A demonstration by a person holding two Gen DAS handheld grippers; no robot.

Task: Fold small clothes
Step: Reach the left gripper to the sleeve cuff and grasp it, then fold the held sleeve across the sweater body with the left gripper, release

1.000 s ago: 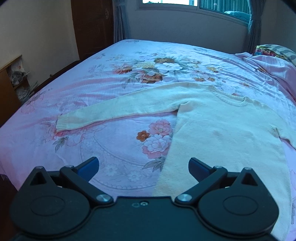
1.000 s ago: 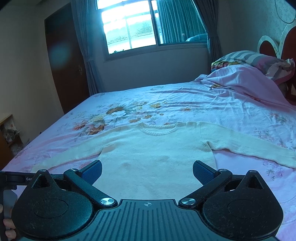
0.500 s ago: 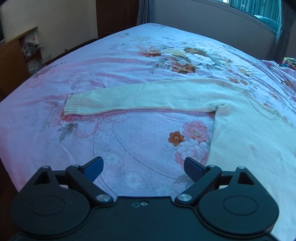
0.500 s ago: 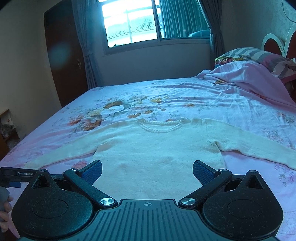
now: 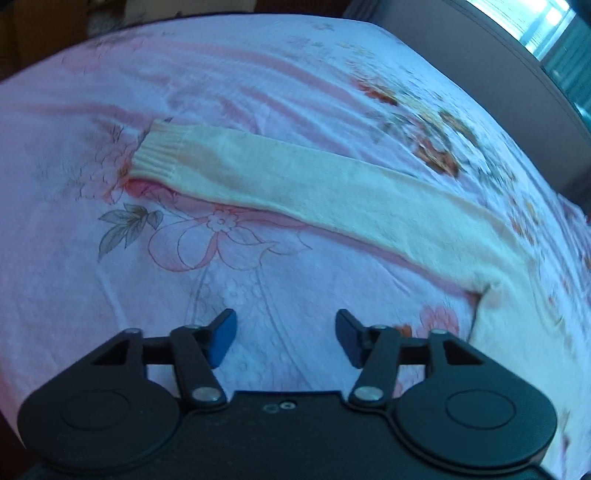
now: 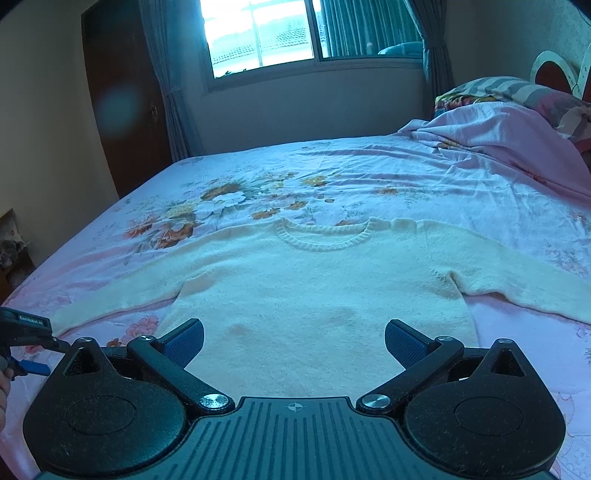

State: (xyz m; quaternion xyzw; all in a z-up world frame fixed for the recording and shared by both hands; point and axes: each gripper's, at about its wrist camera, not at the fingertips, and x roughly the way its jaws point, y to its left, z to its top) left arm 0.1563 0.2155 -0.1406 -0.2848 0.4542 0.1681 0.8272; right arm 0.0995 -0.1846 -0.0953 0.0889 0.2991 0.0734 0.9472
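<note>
A cream knit sweater (image 6: pixel 317 280) lies flat and face up on the bed, both sleeves spread out. In the left wrist view its left sleeve (image 5: pixel 303 184) runs across the sheet, ribbed cuff (image 5: pixel 159 153) at the left end. My left gripper (image 5: pixel 282 338) is open and empty, hovering over bare sheet just short of that sleeve. My right gripper (image 6: pixel 293 341) is open and empty above the sweater's lower body. The left gripper also shows at the left edge of the right wrist view (image 6: pixel 26 332).
The bed has a pink floral sheet (image 6: pixel 369 177). A bunched pink blanket (image 6: pixel 498 136) and pillows (image 6: pixel 517 88) lie at the right. A window (image 6: pixel 288 33) and dark door (image 6: pixel 122 110) are behind. The bed's left edge (image 5: pixel 22 74) is close.
My left gripper has swung left and dropped closer to the sleeve, which now fills its view. My right gripper has stayed nearly still over the sweater's body.
</note>
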